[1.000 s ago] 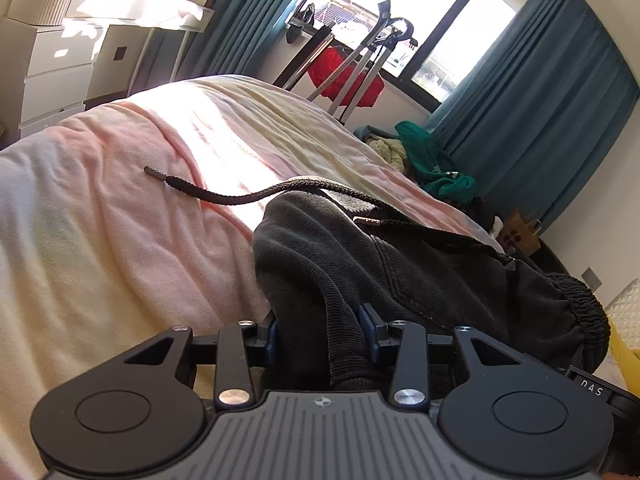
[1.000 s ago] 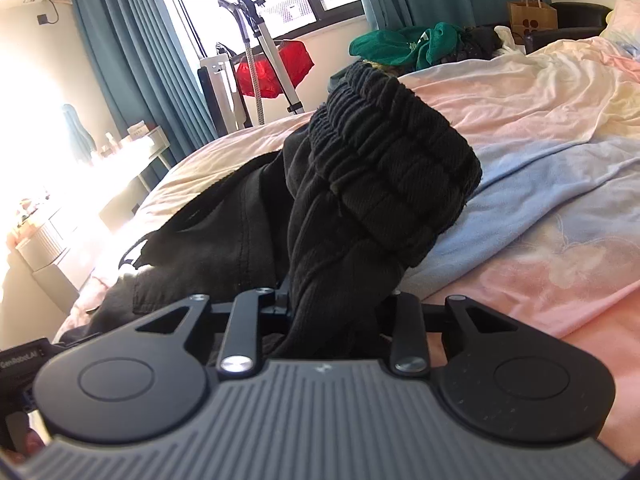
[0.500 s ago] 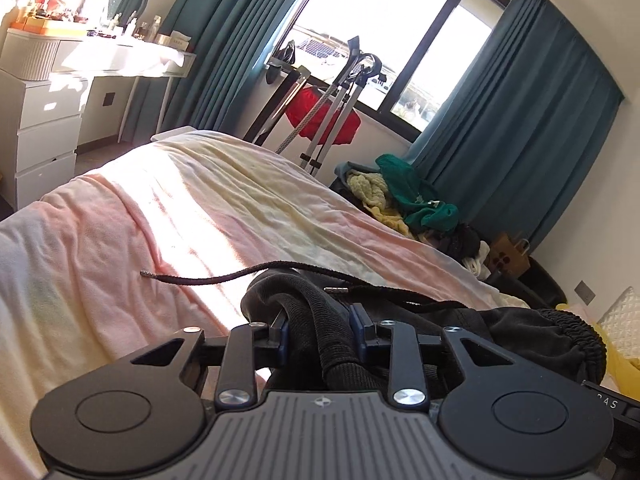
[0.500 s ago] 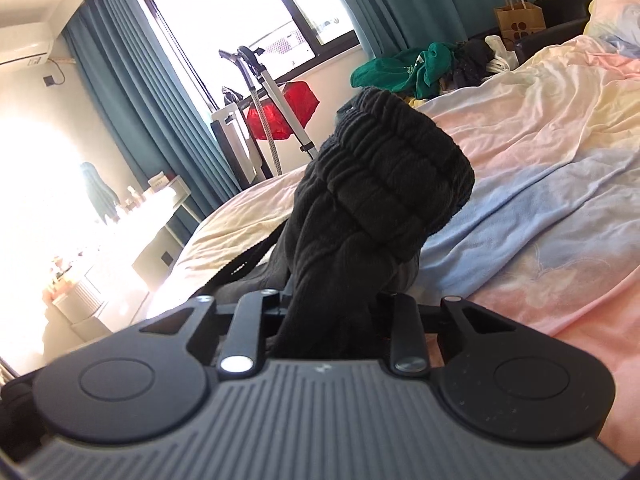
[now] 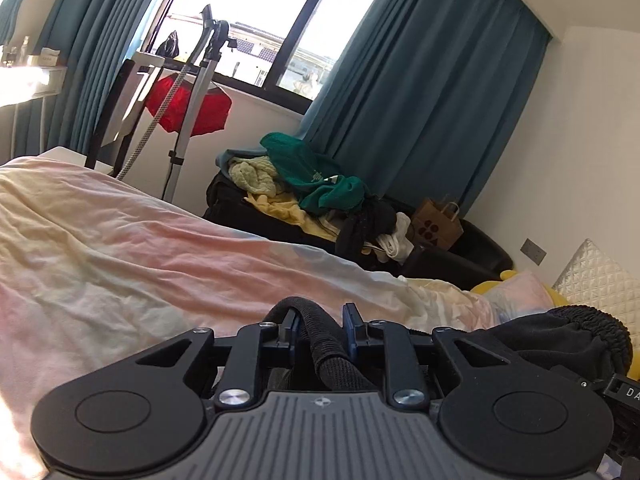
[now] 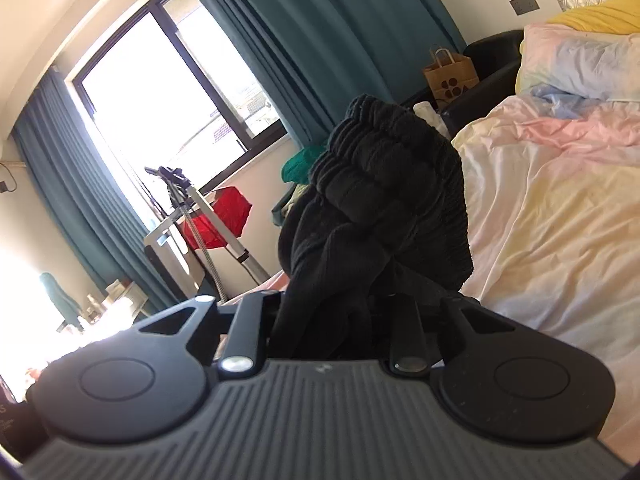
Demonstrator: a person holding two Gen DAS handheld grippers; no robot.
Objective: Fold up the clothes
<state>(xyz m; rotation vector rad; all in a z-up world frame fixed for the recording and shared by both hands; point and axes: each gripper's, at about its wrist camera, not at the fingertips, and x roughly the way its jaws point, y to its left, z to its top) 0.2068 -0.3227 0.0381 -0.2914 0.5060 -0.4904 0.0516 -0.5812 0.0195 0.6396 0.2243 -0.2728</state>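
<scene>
Early stage: black sweatpants (image 6: 384, 200) lifted, no fold made.
I've got left gripper (image 5: 320, 326) and right gripper (image 6: 332, 312) both pinching the waistband, lower centre; laying flat on bed (image 5: 140, 248) and folding remain.

A home bedroom. A bed (image 5: 168, 264) with rumpled pastel sheets fills the view, a pillow (image 6: 580, 64) at its head. At 12 o'clock, teal curtains (image 5: 420, 92) flank a window (image 5: 256, 20). Below it a clothes pile (image 5: 308, 188), a steamer stand (image 5: 192, 92) at 11 and a paper bag (image 5: 436, 224) at 2.
</scene>
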